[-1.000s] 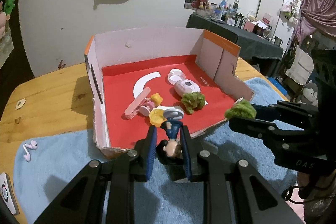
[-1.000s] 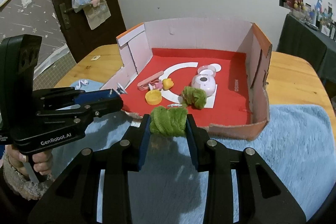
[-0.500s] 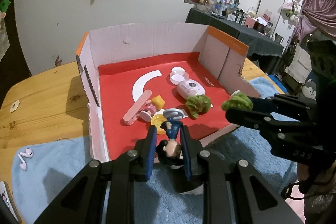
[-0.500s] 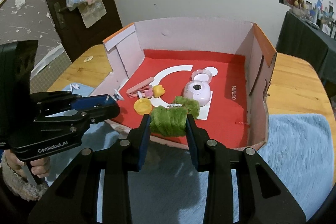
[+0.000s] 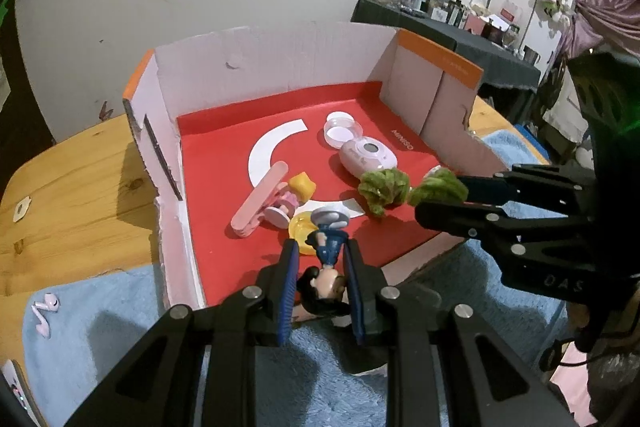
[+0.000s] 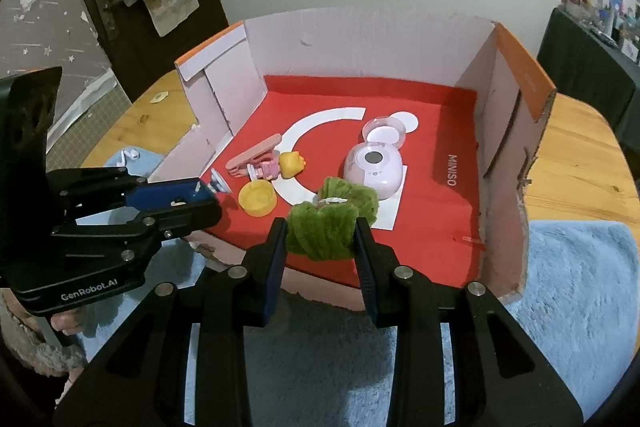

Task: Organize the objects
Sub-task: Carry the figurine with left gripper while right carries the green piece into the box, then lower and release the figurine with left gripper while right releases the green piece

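My left gripper (image 5: 320, 251) is shut on a small figurine (image 5: 326, 279) with dark hair, a blue outfit and a round grey base, held just above the box's torn front edge. The right gripper (image 6: 321, 233) is shut on a fuzzy green scrunchie (image 6: 320, 237) over the red floor near the front of the open cardboard box (image 6: 360, 43). In the box lie a second green scrunchie (image 6: 354, 195), a pink oval device (image 6: 374, 167), a clear round case (image 6: 384, 133), a pink clip (image 6: 252, 157), a small yellow toy (image 6: 291, 163) and a yellow cap (image 6: 257, 199).
The box stands on a wooden table (image 5: 72, 187), its front edge on a fluffy blue mat (image 6: 580, 307). Pink earbuds (image 5: 44, 311) lie on the mat left of the box. A person's hand (image 6: 68, 323) holds the left gripper's handle.
Both grippers have moved forward toward the box, each still holding its item. The green scrunchie now hangs over the red floor instead of over the mat.
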Available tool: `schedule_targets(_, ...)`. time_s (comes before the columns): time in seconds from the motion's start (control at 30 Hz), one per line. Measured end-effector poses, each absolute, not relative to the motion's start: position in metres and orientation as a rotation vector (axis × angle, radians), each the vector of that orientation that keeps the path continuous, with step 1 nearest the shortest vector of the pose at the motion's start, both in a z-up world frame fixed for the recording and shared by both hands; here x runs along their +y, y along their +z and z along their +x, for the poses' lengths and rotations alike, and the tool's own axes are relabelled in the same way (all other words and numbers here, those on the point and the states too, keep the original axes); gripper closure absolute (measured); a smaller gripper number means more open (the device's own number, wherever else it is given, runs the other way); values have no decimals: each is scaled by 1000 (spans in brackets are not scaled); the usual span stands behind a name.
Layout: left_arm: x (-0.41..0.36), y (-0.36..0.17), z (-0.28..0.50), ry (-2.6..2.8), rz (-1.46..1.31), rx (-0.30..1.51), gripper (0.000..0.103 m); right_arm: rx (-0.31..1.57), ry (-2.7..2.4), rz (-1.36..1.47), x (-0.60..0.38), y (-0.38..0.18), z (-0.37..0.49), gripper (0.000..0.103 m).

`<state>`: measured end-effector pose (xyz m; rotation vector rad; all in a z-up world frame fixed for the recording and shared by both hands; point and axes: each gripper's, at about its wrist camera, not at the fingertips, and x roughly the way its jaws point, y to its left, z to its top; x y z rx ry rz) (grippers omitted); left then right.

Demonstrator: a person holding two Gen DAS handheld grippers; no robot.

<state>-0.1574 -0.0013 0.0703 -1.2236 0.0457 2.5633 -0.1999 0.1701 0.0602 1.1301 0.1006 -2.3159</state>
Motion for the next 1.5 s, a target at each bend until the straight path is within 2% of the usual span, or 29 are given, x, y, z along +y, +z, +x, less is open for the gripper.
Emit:
schedule_targets(0.6,11,60,-175,2395,-1306,147,79,108,-2221,1252,162,44,-218,72)
schedule_targets(0.8,14,47,-188,2326,-1372,241,79,112,-2212,1269,160,40,-222,72)
schedule_targets(1.5,5,38,-211,2440,-1356,131,79,139,-2340,1220,156,29,-240,72)
